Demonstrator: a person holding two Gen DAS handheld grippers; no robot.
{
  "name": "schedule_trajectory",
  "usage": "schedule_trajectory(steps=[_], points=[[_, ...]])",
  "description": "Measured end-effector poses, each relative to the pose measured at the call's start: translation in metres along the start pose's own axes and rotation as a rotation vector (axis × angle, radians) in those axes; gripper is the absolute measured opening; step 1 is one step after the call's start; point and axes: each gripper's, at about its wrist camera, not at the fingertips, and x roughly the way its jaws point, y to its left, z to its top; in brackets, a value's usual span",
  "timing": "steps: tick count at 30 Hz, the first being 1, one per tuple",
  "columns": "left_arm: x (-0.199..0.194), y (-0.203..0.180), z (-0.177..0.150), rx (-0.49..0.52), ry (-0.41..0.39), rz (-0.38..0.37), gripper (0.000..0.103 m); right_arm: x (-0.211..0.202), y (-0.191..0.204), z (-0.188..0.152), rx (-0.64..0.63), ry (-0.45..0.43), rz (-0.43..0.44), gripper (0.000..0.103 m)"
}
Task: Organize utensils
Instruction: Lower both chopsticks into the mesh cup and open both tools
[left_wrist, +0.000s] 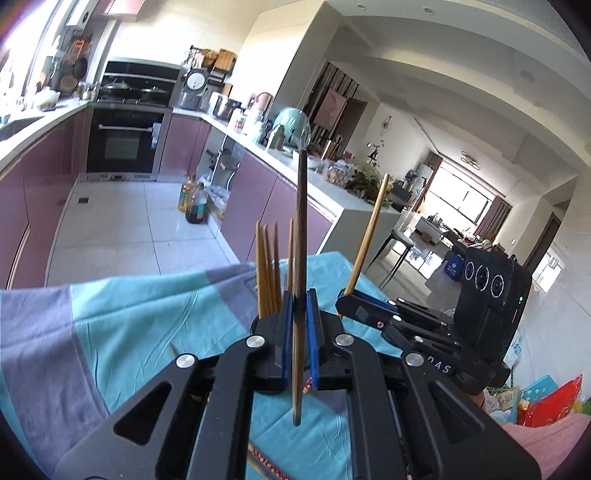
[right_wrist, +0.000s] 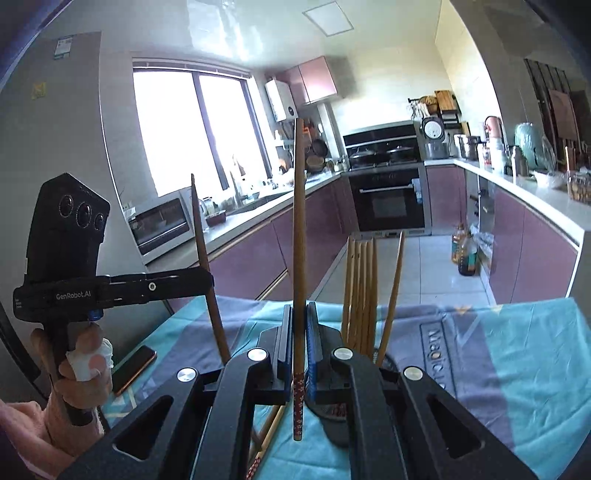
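I am gripping one chopstick in each gripper, jaws closed tight on the shafts. My left gripper (left_wrist: 300, 321) is holding a dark brown wooden chopstick (left_wrist: 301, 236) near-vertical. My right gripper (right_wrist: 299, 332) is holding a lighter brown chopstick with a red patterned lower end (right_wrist: 298, 236), also upright. Beyond them, bundled tan wooden chopsticks (right_wrist: 360, 291) are standing on end above the teal-and-grey cloth (left_wrist: 140, 317).

Upright chopsticks (right_wrist: 360, 291) in holder (right_wrist: 328, 417) on cloth (right_wrist: 517, 369)

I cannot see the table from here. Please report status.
Left gripper shut on dark chopstick. Right gripper shut on lighter chopstick. Other chopsticks stand upright just ahead.
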Motion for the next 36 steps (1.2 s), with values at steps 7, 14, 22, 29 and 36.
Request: schedule_trajectory(steps=[7,14,22,29,36], points=[[0.003,-0.015,0.02,0.015,-0.033,-0.011,0.008,0.001,-0.01,0.01,0.012,-0.027,-0.022,0.006],[0.01,-0.021,0.032,0.014,-0.057,-0.003,0.008,0.002,-0.012,0.015,0.006,-0.051,-0.042,0.006],[0.027,-0.024,0.031,0.048,-0.029,0.071,0.008,0.021,-0.021,0.009,0.011,-0.013,-0.07,0.006],[0.047,-0.018,0.018,0.103,0.066,0.112,0.008,0.037,-0.028,-0.007,0.025,0.074,-0.085,0.006],[0.07,-0.012,0.017,0.134,0.158,0.121,0.008,0.051,-0.035,-0.021,0.044,0.154,-0.104,0.006]])
